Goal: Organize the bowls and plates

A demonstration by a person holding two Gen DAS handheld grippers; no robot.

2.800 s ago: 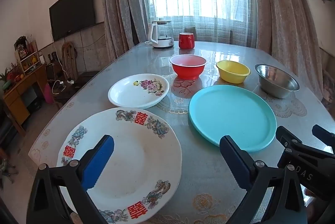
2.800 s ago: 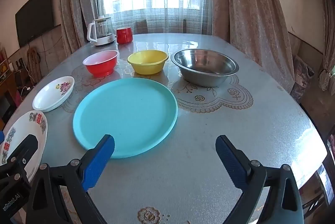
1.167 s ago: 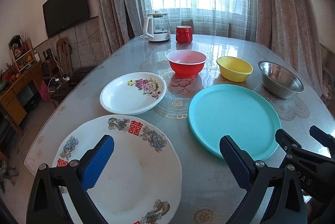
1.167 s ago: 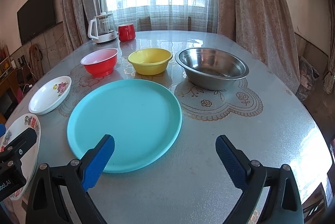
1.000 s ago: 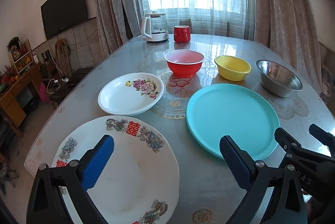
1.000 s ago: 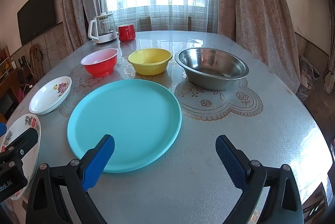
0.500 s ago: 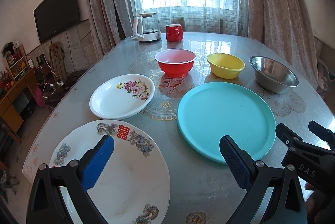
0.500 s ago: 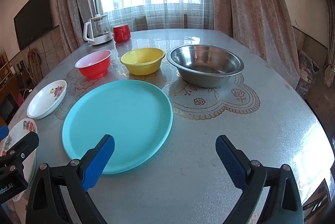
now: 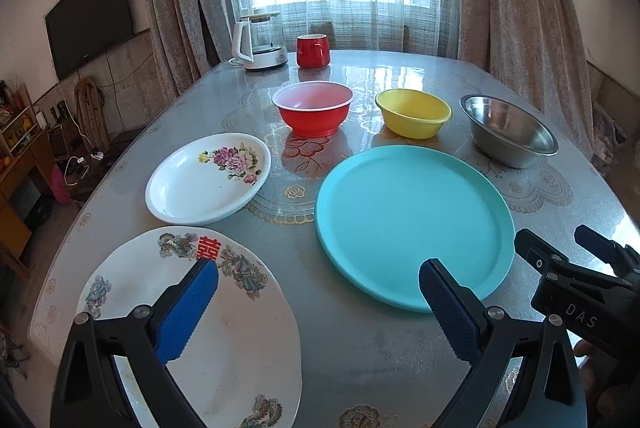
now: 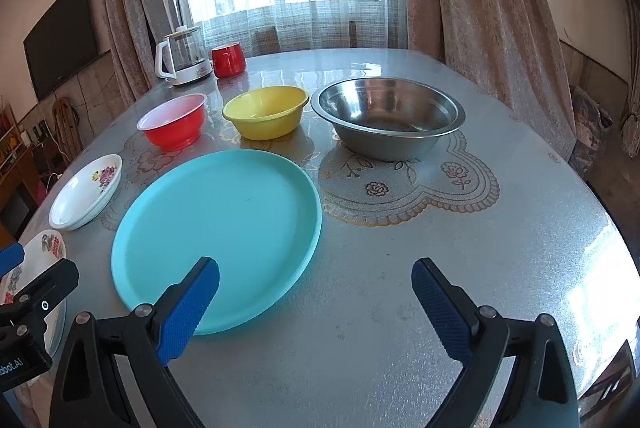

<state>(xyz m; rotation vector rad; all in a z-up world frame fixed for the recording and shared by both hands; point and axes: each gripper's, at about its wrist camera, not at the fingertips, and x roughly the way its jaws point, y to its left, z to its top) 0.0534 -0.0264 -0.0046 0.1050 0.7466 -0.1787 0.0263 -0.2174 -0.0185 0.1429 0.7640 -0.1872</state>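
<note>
I am holding both tongs spread wide and empty above the near edge of the bench, nothing gripped yet. The left tongs are hovering over the far part of the big white plate, the right tongs over the near rim of the teal plate and the bare bench beside it.

All the dishes are lying apart from one another. The small flowered plate is sitting beyond the white one; the red bowl, yellow bowl and steel bowl are standing in a row behind the plates, each upright and empty.

I am judging this as the opening pick. To do it well I would be sliding one pad under a plate's raised rim and the other over it, squeezing at the edge nearest me, then lifting level so the plate does not tip. The glossy bench looks slick, so a plate may skid when nudged. Stacking smaller onto larger seems safest, and nesting the plastic bowls in the steel one.

Readable writing: "DAS" on the right tongs' body in the left view, "obot.AI" on the left tongs' body in the right view, and a red double-happiness character on the white plate.
</note>
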